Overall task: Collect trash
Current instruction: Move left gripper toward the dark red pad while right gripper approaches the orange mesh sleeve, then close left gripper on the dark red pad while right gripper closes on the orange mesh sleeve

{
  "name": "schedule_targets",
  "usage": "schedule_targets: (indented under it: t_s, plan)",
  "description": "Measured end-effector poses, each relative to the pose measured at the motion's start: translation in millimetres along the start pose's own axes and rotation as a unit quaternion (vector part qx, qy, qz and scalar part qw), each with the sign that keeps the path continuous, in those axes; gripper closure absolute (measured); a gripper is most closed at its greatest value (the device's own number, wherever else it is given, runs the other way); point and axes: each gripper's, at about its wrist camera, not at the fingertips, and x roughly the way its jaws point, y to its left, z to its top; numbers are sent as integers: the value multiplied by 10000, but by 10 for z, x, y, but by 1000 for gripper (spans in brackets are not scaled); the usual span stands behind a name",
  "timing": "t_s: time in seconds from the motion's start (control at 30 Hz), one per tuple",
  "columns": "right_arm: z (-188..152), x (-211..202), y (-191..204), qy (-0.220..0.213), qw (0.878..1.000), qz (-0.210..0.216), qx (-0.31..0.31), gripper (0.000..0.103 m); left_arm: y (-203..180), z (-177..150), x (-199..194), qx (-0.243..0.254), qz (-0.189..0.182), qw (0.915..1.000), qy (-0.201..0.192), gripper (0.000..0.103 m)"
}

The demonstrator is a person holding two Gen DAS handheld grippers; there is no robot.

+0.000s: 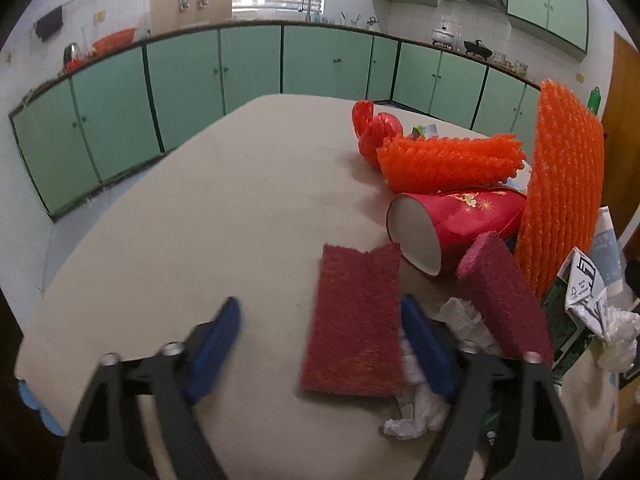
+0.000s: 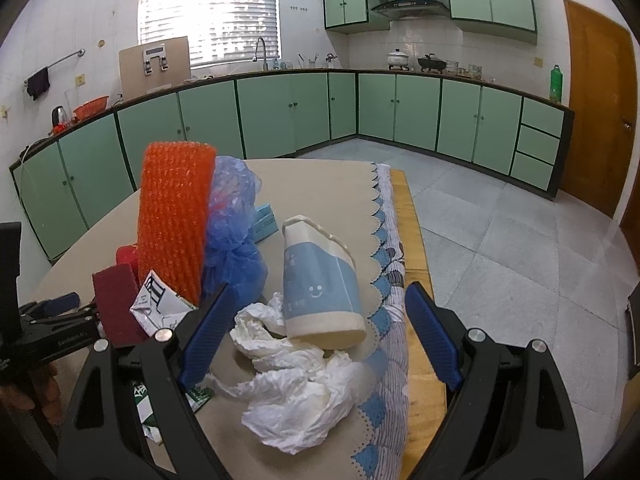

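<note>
The left tool (image 1: 320, 344) stands wide over the worktop (image 1: 200, 200), its blue pads flanking a flat maroon scouring pad (image 1: 356, 320) without pressing it; the right tool (image 2: 316, 340) gapes wide around crumpled white tissue (image 2: 296, 384) beside a blue-and-cream carton (image 2: 320, 292) printed with a smiley; other writing is unreadable.

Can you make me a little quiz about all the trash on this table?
1. True or false: the red paper cup stands upright.
2. What lies between the left gripper fingers: A) the flat dark red scrub pad, B) a spoon, C) a bottle?
3. Fill in: the right gripper is open over crumpled white ____.

Key: 1 false, it lies on its side. 2 A. 3 paper.
</note>
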Motion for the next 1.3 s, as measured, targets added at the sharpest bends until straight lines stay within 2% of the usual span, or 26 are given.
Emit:
schedule_targets:
  t_s: [0.07,0.17,0.43,0.67,0.93,1.1,1.3]
  plan:
    - [29,18,4,1,10000,19,16,19,-2,-5,-4,10,-22,10000,-53,46]
    - [60,25,26,-23,10000,58,-8,19,-12,4,-21,42,-173,9998,-86,61]
    - [118,-25,181,-105,9995,274,-112,19,76,63,-176,-155,-134,9994,-261,61]
    - [117,-141,414,-98,9975,655,-226,19,137,116,-430,-269,-250,9984,-425,61]
    - [150,-169,619,-202,9963,787,-275,19,180,142,-589,-272,-221,9980,-532,61]
    - [261,-110,754,-335,9957,809,-295,26,163,192,-573,-196,-158,9976,-640,61]
    - [364,-18,899,-423,9959,770,-194,28,225,252,-519,-174,-21,9973,-720,61]
